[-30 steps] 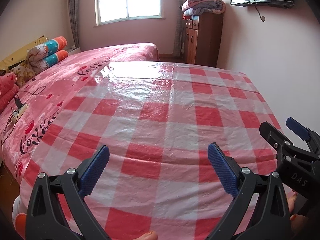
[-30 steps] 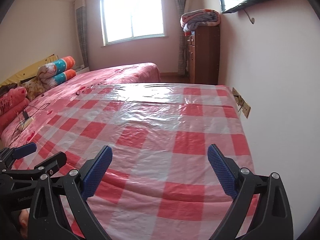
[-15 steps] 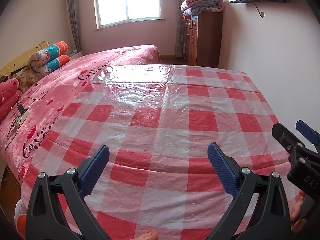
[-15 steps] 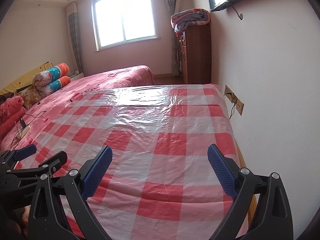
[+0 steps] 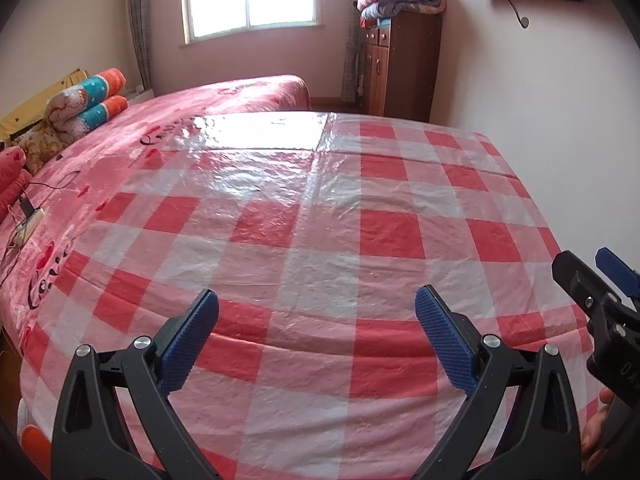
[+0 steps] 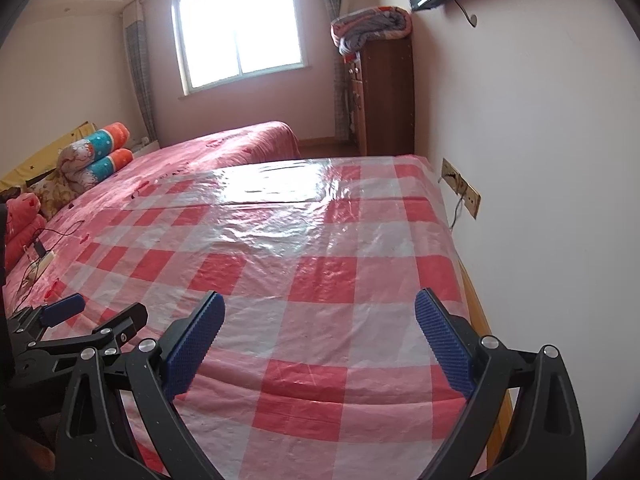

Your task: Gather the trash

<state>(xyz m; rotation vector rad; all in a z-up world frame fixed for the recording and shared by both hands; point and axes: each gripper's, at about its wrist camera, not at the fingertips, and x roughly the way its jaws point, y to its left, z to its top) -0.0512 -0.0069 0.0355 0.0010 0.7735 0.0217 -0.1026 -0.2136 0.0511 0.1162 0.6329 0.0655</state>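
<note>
No trash shows in either view. My left gripper (image 5: 316, 312) is open and empty, held above the near edge of a bed covered with a red-and-white checked plastic sheet (image 5: 328, 224). My right gripper (image 6: 320, 314) is open and empty above the same sheet (image 6: 312, 240), nearer the wall. The right gripper also shows at the right edge of the left wrist view (image 5: 592, 284). The left gripper shows at the lower left of the right wrist view (image 6: 96, 316).
A pink bedspread (image 5: 224, 100) lies beyond the sheet. Rolled pillows (image 5: 86, 100) lie at the left. A power strip with cables (image 5: 30, 220) rests on the bed's left side. A wooden cabinet (image 5: 400, 64) carries a folded quilt. A wall socket (image 6: 460, 188) is at the right.
Both grippers have tilted and shifted a little over the bed's near end. The right wrist view has swung toward the wall. Both stay open and empty.
</note>
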